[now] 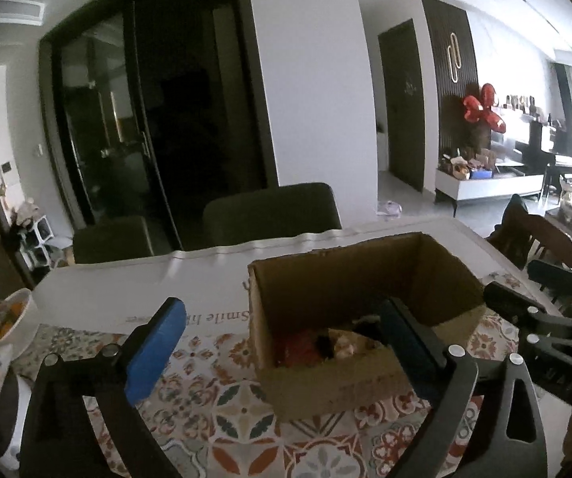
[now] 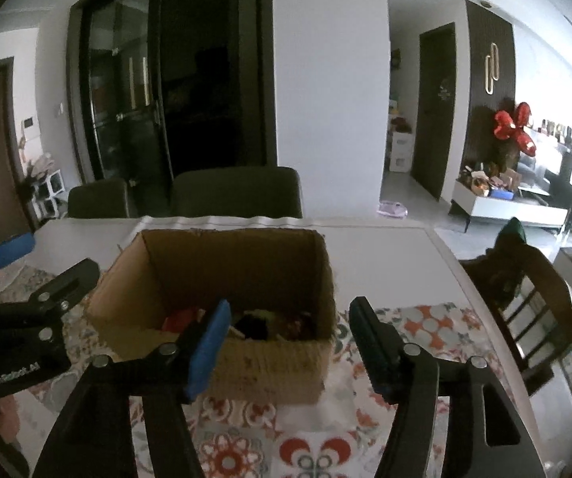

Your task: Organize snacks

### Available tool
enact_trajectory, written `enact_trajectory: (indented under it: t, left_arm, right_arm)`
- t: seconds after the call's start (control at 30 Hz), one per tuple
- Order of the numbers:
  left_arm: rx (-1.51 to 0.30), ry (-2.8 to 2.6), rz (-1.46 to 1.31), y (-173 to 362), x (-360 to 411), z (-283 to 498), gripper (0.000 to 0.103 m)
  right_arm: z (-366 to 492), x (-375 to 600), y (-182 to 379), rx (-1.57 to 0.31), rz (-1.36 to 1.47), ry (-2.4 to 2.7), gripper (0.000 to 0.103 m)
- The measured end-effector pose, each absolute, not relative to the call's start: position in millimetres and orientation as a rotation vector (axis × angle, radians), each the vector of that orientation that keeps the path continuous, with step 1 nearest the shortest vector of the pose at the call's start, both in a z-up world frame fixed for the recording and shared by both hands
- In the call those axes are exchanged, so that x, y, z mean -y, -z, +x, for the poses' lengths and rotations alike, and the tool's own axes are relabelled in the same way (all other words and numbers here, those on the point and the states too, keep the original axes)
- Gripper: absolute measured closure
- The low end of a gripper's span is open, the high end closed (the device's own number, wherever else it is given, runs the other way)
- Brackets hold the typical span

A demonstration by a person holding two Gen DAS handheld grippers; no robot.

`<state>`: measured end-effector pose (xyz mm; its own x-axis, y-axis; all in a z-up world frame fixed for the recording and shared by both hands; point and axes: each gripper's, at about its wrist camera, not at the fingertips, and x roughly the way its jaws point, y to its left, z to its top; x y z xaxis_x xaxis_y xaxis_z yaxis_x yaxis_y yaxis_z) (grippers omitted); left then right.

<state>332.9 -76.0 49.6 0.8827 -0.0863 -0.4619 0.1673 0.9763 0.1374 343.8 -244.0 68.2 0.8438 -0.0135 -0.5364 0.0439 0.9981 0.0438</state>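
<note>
An open cardboard box (image 1: pixel 365 279) (image 2: pixel 214 267) stands on the patterned tablecloth (image 1: pixel 238 406). Snack packets lie in its bottom, a red one (image 1: pixel 301 348) (image 2: pixel 182 316) and some darker ones (image 2: pixel 254 324). My left gripper (image 1: pixel 282 306) is open wide at the box's near left corner, its right finger over the rim and nothing between the blue pads (image 1: pixel 158 342). My right gripper (image 2: pixel 290 304) is open in front of the box's near right corner and holds nothing. Each gripper shows in the other's view: the right gripper (image 1: pixel 533 286), the left gripper (image 2: pixel 60 255).
A bowl (image 1: pixel 10 318) with something orange in it sits at the table's left edge. Two dark chairs (image 1: pixel 270 211) stand behind the far side, and a wooden chair (image 2: pixel 533 298) is at the right. Bare white tabletop (image 2: pixel 385 255) lies beyond the cloth.
</note>
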Motion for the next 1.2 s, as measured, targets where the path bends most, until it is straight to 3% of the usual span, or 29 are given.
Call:
enact_trajectory:
  t: [0.5,0.8,1.2]
  left_arm:
    - [-0.395,0.133,0.145,-64.8,56.7,213.2,0.0]
    - [-0.378,0.134,0.143,-68.7,52.3,151.2,0.0]
    - [-0.358,0.133,0.164,-69.3,49.5,93.6,0.0]
  right_arm:
    - [220.9,233.4,-97.5,-0.451,0.019,0.093,0.017]
    - [157.2,229.7,-100.0,-0.433,0.027,0.097,0.011]
    - [94.4,227.3,-101.5,-0.402,0.027,0.115,0.01]
